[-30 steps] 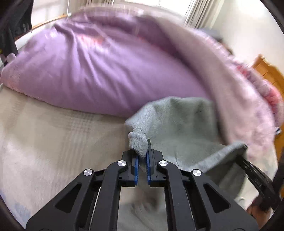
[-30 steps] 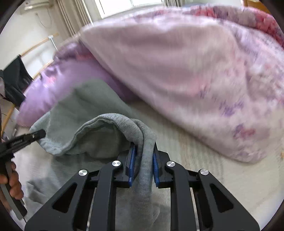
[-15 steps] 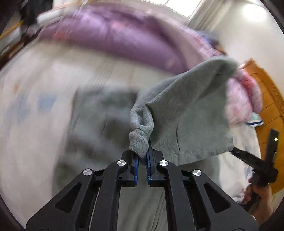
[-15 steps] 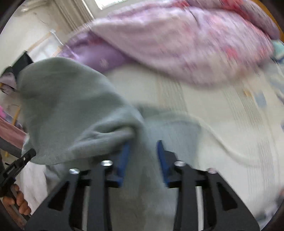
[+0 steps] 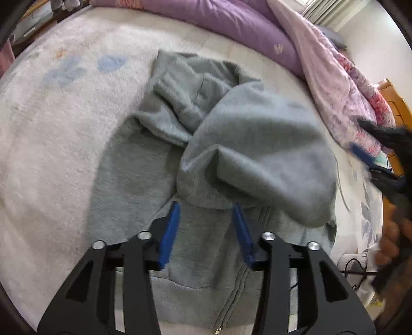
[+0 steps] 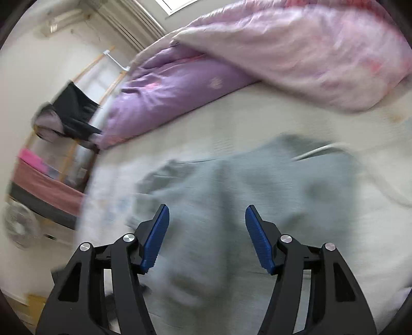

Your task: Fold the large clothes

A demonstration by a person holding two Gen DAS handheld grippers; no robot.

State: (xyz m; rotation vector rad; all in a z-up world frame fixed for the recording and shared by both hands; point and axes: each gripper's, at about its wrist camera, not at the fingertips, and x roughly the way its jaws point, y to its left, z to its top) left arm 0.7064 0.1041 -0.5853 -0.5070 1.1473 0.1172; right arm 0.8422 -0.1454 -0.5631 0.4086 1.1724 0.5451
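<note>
Hoodie (image 5: 144, 165) on bed (image 5: 51, 128), before quilt (image 5: 231, 20)

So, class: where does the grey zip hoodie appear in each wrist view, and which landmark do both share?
Left wrist: grey hoodie fills the centre, ahead of the open left gripper.
Right wrist: blurred, lower centre, beyond the open right gripper.
Shared landmark: purple duvet.

We see our left gripper (image 5: 206, 208) spread wide over the grey zip hoodie (image 5: 144, 165), which lies on the pale bedspread (image 5: 51, 123). A folded-over flap (image 5: 260, 154) sits just beyond the blue pads (image 5: 170, 229). A purple duvet (image 5: 231, 23) lies far off; our right gripper (image 5: 373, 154) blurs at right.
</note>
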